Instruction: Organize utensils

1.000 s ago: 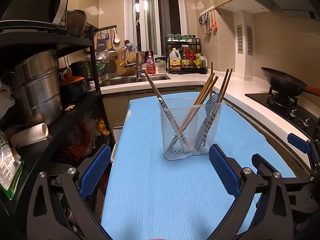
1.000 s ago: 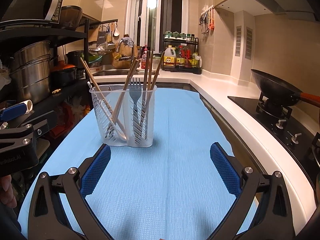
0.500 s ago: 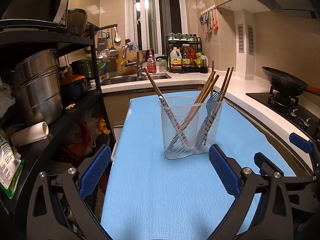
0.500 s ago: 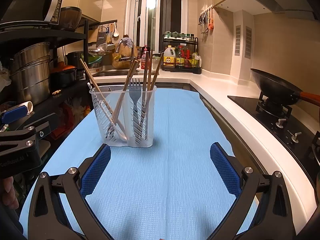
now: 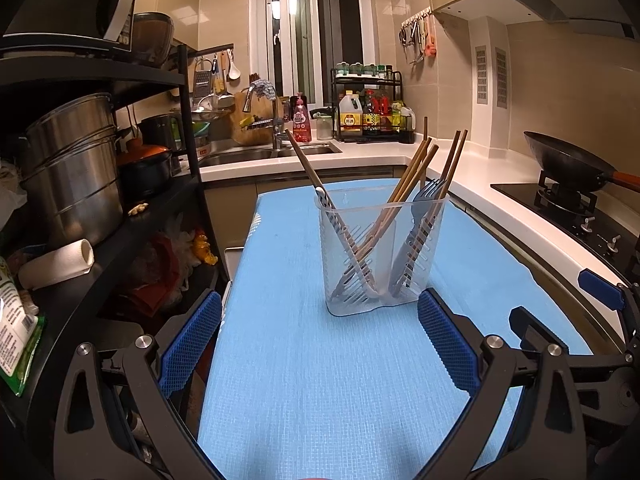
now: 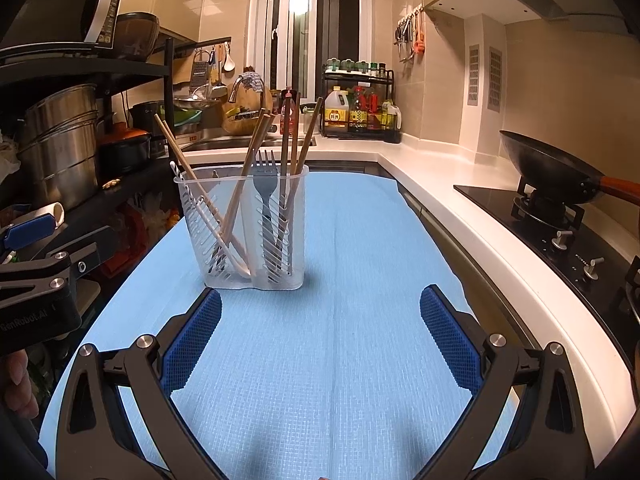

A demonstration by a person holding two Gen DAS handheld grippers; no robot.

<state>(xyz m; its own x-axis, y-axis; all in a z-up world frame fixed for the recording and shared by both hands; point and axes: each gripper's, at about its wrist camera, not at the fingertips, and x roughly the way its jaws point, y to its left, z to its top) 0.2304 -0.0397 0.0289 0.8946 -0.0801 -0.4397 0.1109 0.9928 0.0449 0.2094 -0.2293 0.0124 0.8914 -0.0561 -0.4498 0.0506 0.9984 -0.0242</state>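
Observation:
A clear slotted plastic utensil holder (image 5: pixel 382 256) (image 6: pixel 244 232) stands upright on the blue mat (image 5: pixel 320 380) (image 6: pixel 340 340). It holds several wooden chopsticks (image 5: pixel 416 168) (image 6: pixel 296 132), a grey fork (image 5: pixel 424 208) (image 6: pixel 265 184) and a white-handled utensil (image 5: pixel 332 216). My left gripper (image 5: pixel 320 338) is open and empty, just short of the holder. My right gripper (image 6: pixel 320 334) is open and empty, with the holder ahead to its left. The left gripper also shows at the left edge of the right wrist view (image 6: pixel 36 280).
A black shelf rack with steel pots (image 5: pixel 72 168) stands left of the mat. A white counter runs right, with a wok (image 5: pixel 568 164) on a black hob (image 6: pixel 560 224). A sink (image 5: pixel 256 154) and condiment rack (image 5: pixel 368 112) are at the back.
The left gripper has drifted slightly, so the holder looks a little nearer and lower. The right view is nearly unchanged. Both grippers stay open.

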